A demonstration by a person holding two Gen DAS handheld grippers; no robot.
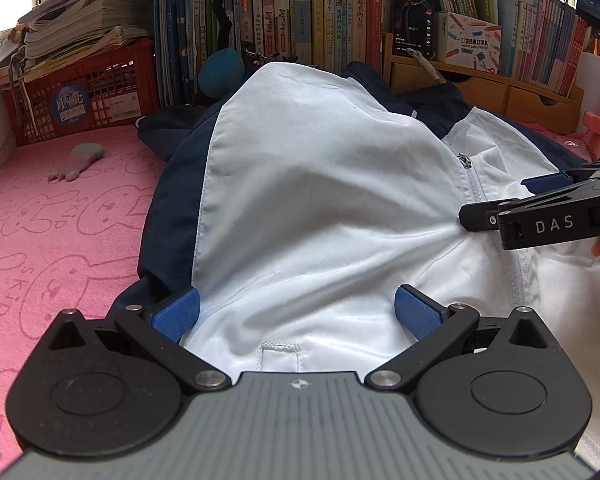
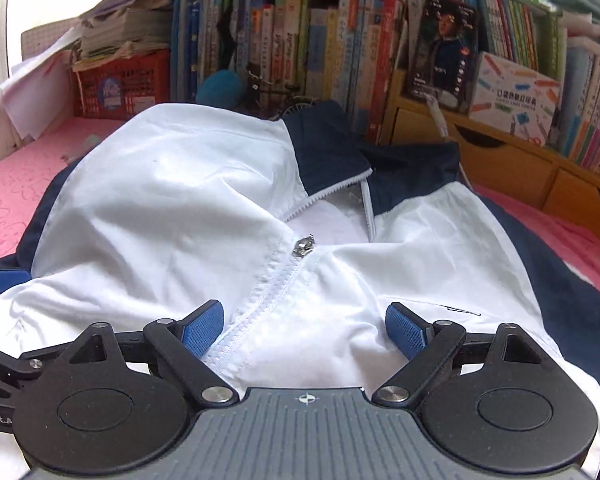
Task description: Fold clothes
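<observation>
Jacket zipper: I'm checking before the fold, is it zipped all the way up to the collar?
No, the zipper pull sits partway up the jacket, with the collar spread open above it.

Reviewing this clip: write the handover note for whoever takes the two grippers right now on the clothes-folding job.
Left gripper: open, fingers straddling the white fabric near the jacket's hem, nothing clamped.
Right gripper: open, fingers either side of the zipper line, nothing clamped.
Jacket: white and navy, front up on the pink mat, bunched and puffed up, zipped most of the way with the collar open.
Done: no fold visible yet.
Left: get a grip on the hem, flatten the jacket, then fold it.
</observation>
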